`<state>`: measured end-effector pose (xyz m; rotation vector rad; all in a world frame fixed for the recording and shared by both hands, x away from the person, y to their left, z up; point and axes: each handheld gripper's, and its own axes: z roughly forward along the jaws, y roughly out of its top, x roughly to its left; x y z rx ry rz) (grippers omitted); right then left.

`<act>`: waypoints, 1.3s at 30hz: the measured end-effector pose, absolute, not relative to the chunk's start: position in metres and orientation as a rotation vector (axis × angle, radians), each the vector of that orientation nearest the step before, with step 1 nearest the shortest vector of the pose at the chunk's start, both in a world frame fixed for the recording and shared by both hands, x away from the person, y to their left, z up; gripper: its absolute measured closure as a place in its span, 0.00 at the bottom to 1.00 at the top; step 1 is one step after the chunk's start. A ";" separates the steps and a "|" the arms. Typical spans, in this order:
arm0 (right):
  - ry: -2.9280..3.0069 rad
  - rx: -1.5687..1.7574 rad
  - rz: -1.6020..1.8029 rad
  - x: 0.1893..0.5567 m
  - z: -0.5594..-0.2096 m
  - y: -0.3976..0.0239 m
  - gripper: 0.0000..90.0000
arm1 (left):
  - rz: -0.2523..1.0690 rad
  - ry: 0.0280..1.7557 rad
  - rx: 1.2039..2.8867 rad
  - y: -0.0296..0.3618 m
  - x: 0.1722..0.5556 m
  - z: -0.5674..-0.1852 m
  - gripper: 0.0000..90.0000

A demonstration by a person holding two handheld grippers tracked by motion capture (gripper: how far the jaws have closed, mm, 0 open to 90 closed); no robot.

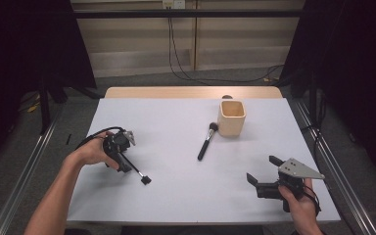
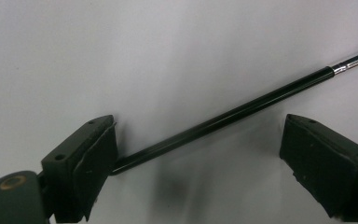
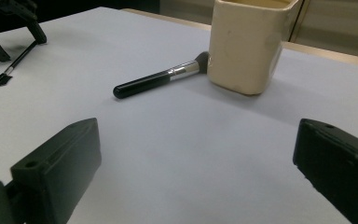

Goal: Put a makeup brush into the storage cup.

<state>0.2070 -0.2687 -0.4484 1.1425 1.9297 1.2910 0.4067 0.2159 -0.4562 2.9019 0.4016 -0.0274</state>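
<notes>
On the white table (image 1: 176,196), both tools gape wide, the left tool (image 2: 198,154) straddling a thin brush (image 2: 242,112).

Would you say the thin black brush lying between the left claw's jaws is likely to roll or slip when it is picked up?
Probably both. The thin brush has a round, glossy handle, so it could roll on the smooth table and slip between pads. It looks stiff and light. The left claw stands open around it, one pad near the handle's end.

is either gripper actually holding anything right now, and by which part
Nothing is held. The left gripper stands open around the thin brush near its handle end; the right gripper is open.
</notes>
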 end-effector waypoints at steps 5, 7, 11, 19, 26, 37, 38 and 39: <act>1.932 1.141 1.291 0.206 -0.448 -0.269 0.01 | -0.032 0.432 2.940 0.211 0.407 -0.454 0.18; 1.929 1.144 1.291 0.206 -0.448 -0.269 0.01 | -0.029 0.448 2.938 0.211 0.406 -0.454 0.21; 1.928 1.146 1.290 0.207 -0.448 -0.269 0.01 | -0.028 0.491 2.960 0.207 0.406 -0.452 0.28; 1.925 1.155 1.291 0.207 -0.448 -0.270 0.00 | -0.039 0.509 2.954 0.208 0.407 -0.447 0.56; 1.929 1.152 1.287 0.207 -0.449 -0.269 0.00 | -0.058 0.500 2.969 0.205 0.405 -0.446 0.68; 1.934 1.159 1.289 0.207 -0.449 -0.270 0.00 | -0.096 0.516 2.990 0.201 0.406 -0.445 0.86; 1.934 1.160 1.289 0.207 -0.449 -0.270 0.00 | -0.097 0.516 2.993 0.200 0.406 -0.445 0.86; 1.934 1.157 1.289 0.207 -0.449 -0.270 0.00 | -0.103 0.523 2.994 0.200 0.406 -0.445 0.87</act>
